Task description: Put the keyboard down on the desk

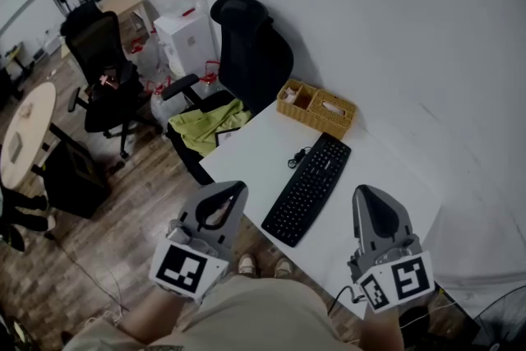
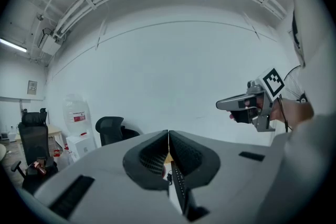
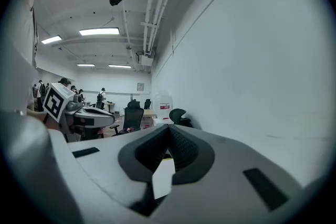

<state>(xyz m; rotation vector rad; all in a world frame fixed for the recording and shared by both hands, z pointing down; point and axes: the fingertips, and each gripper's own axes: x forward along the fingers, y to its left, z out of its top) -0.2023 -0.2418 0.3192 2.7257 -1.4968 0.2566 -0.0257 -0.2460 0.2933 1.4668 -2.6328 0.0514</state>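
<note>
Reads as set-down done: keyboard point(image 1: 311, 187) flat on the surface point(image 1: 382, 177), left gripper point(image 1: 237, 190) and right gripper point(image 1: 365, 193) clear of it, fingers pressed together, empty; next calls only for backing away.

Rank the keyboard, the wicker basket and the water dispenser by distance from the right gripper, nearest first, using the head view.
1. Keyboard: on the desk, just left of the right gripper.
2. Wicker basket: at the desk's far end.
3. Water dispenser: off the desk, far upper left.
</note>
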